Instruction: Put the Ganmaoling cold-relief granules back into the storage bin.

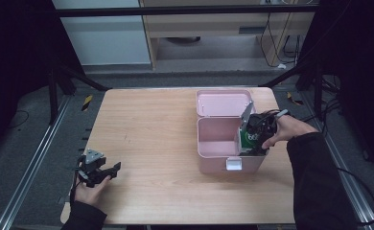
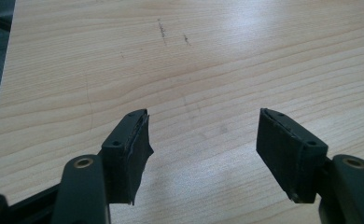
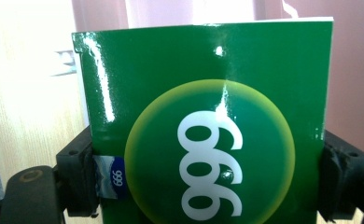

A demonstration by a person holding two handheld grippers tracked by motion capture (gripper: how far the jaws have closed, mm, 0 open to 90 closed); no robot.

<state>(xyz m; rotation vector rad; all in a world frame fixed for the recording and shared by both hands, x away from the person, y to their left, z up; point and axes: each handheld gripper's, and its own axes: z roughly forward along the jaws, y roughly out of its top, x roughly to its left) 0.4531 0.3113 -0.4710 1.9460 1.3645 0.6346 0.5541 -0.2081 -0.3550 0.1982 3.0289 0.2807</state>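
Note:
A pink box [image 1: 213,164] stands open on the right half of the wooden table [image 1: 151,129], its lid [image 1: 222,103] tipped back. My right gripper [image 1: 253,143] reaches down into the box's right end, shut on a glossy green carton [image 1: 247,139]. In the right gripper view the carton [image 3: 208,93] has a yellow-rimmed circle with white digits, and both black jaws press on its two sides [image 3: 208,182]. My left gripper [image 1: 112,168] lies low over the table's front left corner. It is open over bare wood [image 2: 203,126].
A white latch [image 1: 234,164] sits on the pink box's front wall. Metal rails run along both sides of the table, over dark floor. Cabinets and cables stand beyond the far edge.

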